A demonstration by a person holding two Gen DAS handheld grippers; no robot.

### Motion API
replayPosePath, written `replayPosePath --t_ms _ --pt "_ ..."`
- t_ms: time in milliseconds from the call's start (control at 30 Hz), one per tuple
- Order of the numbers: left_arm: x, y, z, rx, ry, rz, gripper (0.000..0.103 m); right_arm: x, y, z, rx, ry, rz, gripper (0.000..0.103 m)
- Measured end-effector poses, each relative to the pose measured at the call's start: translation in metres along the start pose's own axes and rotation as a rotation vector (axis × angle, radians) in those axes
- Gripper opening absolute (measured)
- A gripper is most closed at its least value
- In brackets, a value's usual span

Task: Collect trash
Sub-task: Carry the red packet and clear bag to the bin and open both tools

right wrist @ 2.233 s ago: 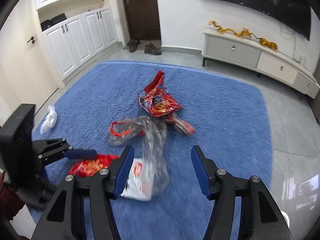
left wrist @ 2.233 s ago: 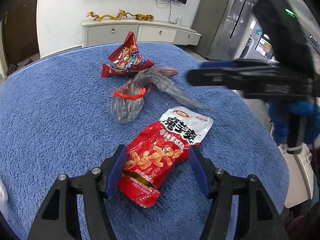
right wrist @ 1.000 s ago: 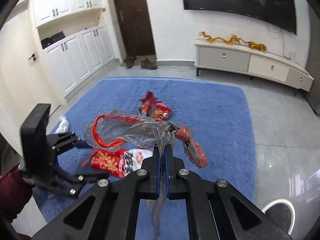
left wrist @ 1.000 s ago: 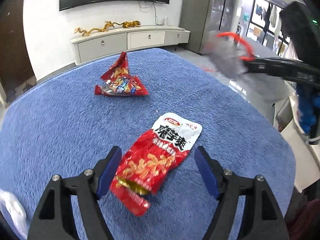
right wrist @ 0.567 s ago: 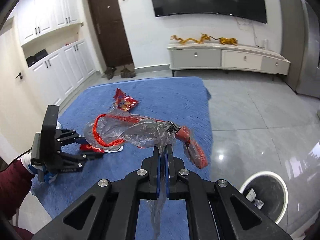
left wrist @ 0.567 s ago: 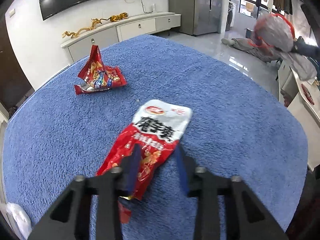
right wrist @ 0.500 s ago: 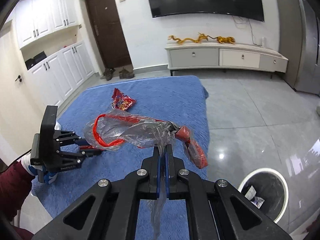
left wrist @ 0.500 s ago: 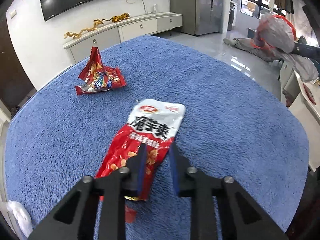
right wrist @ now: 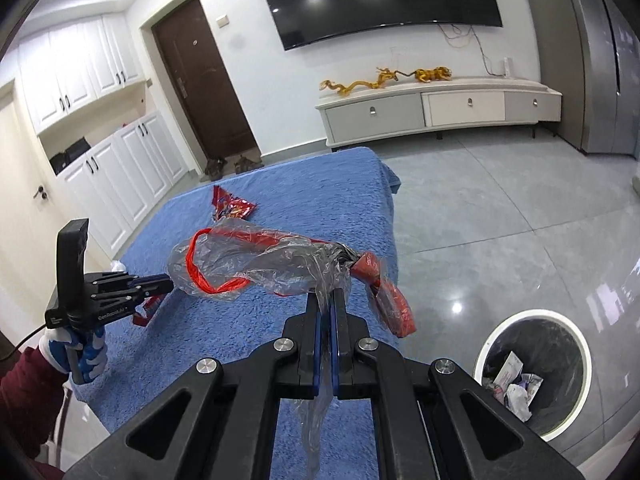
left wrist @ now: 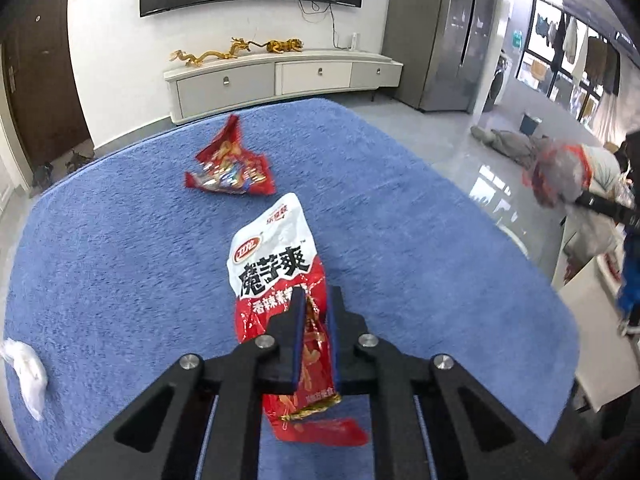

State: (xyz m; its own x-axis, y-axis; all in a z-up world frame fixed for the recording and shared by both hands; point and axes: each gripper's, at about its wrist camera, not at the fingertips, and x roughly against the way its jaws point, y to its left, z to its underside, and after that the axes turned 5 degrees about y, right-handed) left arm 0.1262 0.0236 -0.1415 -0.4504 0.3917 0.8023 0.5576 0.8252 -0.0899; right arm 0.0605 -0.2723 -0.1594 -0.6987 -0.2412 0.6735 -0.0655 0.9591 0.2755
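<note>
- Left tool (left wrist: 314, 322): jaws closed tight on red-and-white snack packet (left wrist: 276, 264), pinched low on the red part; white top sticks forward past the tips, torn bottom hangs below the jaws. Packet looks lifted off the blue carpet (left wrist: 120, 260).
- Right tool (right wrist: 327, 322): jaws closed on a twist of clear plastic bag with red handles (right wrist: 256, 264); bag bunches ahead of the tips, a tail hangs down between the fingers, a red wrapper (right wrist: 390, 304) dangles on its right side.
- Risk: grip on the bag is only thin film; a quick swing could let it slide out, or shake the dangling wrapper loose onto the grey floor.
- Risk: the packet is held by a slick foil edge, so it may slip or twist out if moved fast.
- Trash bin (right wrist: 576, 328): white rim, black liner, paper scraps inside; on the floor low right of the right tool, near but not under it. Dropping now would miss, judged from the offset.
- Farther on the carpet: crumpled red chip bag (left wrist: 230, 168), not yet picked, well apart from both tools.
- White crumpled wad (left wrist: 26, 372) at the carpet's left edge, also left to collect.
- Far: TV cabinet with gold dragon figures along the wall.
</note>
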Motion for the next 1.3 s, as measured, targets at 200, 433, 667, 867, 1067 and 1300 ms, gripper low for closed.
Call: replayPosePath --t_ms 200,433,667,867,1067,1300 --pt "0.007 -0.056 -0.027 -0.035 -0.027 0.097 0.009 0.017 -0.049 0.013 -0.089 -0.038 0.014 0.003" --pt "-0.020 -0.155 -0.076 -0.156 0.001 0.253 0.009 0.027 -0.128 0.044 -0.225 -0.046 0.102 0.003" --pt "-0.094 -0.267 -0.116 -0.251 0.126 0.431 0.010 0.008 -0.207 0.075 -0.404 -0.009 0.162 0.004" --pt "-0.170 -0.327 -0.139 -0.267 0.230 0.463 0.010 -0.020 -0.246 0.089 -0.490 0.037 0.193 0.007" --pt "-0.219 -0.353 -0.151 -0.231 0.284 0.478 0.012 -0.032 -0.288 0.094 -0.550 0.046 0.241 0.021" --pt "-0.238 -0.367 -0.149 -0.218 0.314 0.501 0.012 -0.024 -0.303 0.107 -0.586 0.048 0.290 0.040"
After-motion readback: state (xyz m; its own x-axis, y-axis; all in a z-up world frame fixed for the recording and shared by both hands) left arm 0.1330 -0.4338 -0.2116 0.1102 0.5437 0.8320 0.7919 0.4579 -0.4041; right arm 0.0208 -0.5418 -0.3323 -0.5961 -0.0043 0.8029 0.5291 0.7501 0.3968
